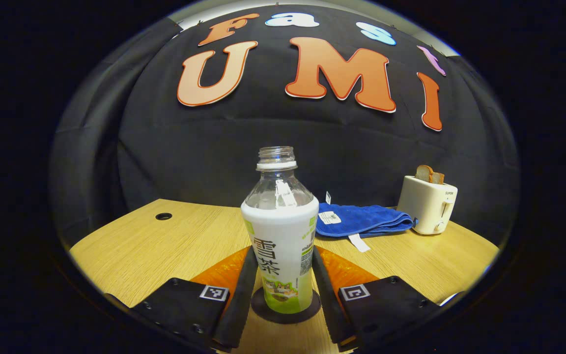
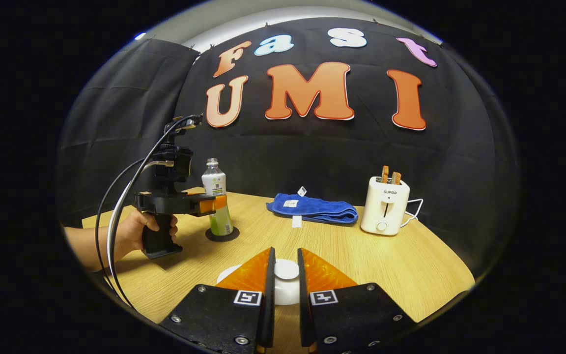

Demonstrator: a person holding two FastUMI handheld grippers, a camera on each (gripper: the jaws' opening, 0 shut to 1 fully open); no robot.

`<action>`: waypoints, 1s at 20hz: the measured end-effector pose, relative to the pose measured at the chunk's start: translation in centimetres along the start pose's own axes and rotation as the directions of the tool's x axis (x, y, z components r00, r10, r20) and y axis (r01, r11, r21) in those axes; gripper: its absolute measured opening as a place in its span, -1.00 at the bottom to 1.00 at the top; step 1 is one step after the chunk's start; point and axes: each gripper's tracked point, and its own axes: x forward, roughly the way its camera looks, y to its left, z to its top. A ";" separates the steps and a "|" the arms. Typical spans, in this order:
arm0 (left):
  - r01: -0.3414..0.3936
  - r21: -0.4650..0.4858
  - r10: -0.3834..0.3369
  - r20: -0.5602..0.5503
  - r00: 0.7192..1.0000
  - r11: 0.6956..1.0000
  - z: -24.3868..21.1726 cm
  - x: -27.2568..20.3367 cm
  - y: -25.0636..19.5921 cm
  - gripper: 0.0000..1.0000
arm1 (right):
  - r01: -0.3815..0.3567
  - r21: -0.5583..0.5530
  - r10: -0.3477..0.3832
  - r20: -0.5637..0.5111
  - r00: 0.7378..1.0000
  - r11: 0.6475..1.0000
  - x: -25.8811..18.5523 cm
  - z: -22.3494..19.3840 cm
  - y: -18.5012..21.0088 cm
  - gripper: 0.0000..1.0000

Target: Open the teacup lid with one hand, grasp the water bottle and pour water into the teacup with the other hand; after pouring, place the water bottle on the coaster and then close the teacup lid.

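Now the bottle (image 1: 280,231) stands on the coaster (image 1: 285,309), left gripper (image 1: 280,275) hugging it; right gripper (image 2: 286,275) clamps the lid (image 2: 286,269), cup beneath. Toaster (image 2: 385,211) at two o'clock. Release and closing seemingly remain.

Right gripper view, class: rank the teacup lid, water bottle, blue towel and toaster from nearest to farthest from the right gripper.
1. Teacup lid: between the right gripper fingers.
2. Water bottle: left, on its coaster.
3. Blue towel: centre back, and toaster: right back; too close to call.
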 end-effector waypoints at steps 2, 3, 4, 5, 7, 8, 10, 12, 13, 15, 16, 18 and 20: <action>-0.001 0.022 0.001 -0.009 1.000 1.000 0.0 0.0 -0.1 0.32 | -0.011 0.007 0.011 -0.002 1.000 1.000 -0.1 0.0 0.4 -0.57; 0.003 0.029 -0.003 -0.014 1.000 1.000 0.0 0.0 -0.1 0.32 | -0.016 0.010 0.016 -0.002 1.000 1.000 -0.1 0.1 0.5 -0.58; 0.009 0.030 -0.009 -0.022 1.000 1.000 -0.1 -0.1 -0.4 0.43 | -0.020 0.009 0.020 -0.003 1.000 1.000 -0.1 0.1 0.7 -0.58; 0.014 0.034 -0.013 -0.030 0.999 0.999 -0.2 -0.3 -0.6 0.43 | -0.022 0.009 0.022 0.001 1.000 1.000 -0.1 0.2 0.8 -0.58; 0.014 0.051 -0.012 -0.033 0.999 0.999 -0.1 -0.6 -0.6 0.42 | -0.030 0.013 0.030 0.000 1.000 0.999 -0.1 0.2 1.2 -0.58; 0.016 0.055 -0.014 -0.028 0.999 0.998 -0.1 -0.8 -0.5 0.55 | -0.036 0.017 0.036 0.000 0.999 0.999 0.0 0.2 1.5 -0.57; 0.033 0.058 -0.032 -0.018 0.999 0.998 0.1 -1.4 -0.8 0.90 | -0.037 0.017 0.037 0.001 0.999 0.999 0.1 0.2 2.0 -0.57; 0.036 0.076 -0.036 -0.004 0.999 0.996 0.4 -2.3 -0.7 0.96 | -0.036 0.012 0.036 0.001 0.999 0.999 0.3 0.1 2.3 -0.58; 0.040 0.081 -0.040 0.006 0.999 0.996 0.6 -2.9 -0.8 0.97 | -0.040 0.011 0.040 -0.001 0.999 0.999 0.4 -0.1 2.6 -0.57; 0.058 0.085 -0.060 0.023 0.998 0.995 0.9 -4.1 -1.2 0.96 | -0.046 0.010 0.046 -0.002 0.999 0.999 0.7 -0.3 3.3 -0.58; 0.061 0.091 -0.064 0.033 0.997 0.994 1.1 -4.8 -1.3 0.96 | -0.042 0.007 0.042 0.000 0.999 0.999 0.9 -0.5 3.3 -0.58; 0.061 0.097 -0.068 0.065 0.996 0.993 1.6 -6.5 -1.2 0.96 | -0.042 0.008 0.042 -0.001 0.999 0.999 1.3 -1.0 3.7 -0.57; 0.062 0.093 -0.071 0.091 0.993 0.994 1.9 -8.0 -1.2 0.96 | -0.051 0.012 0.051 -0.014 0.999 0.999 1.7 -1.9 4.4 -0.57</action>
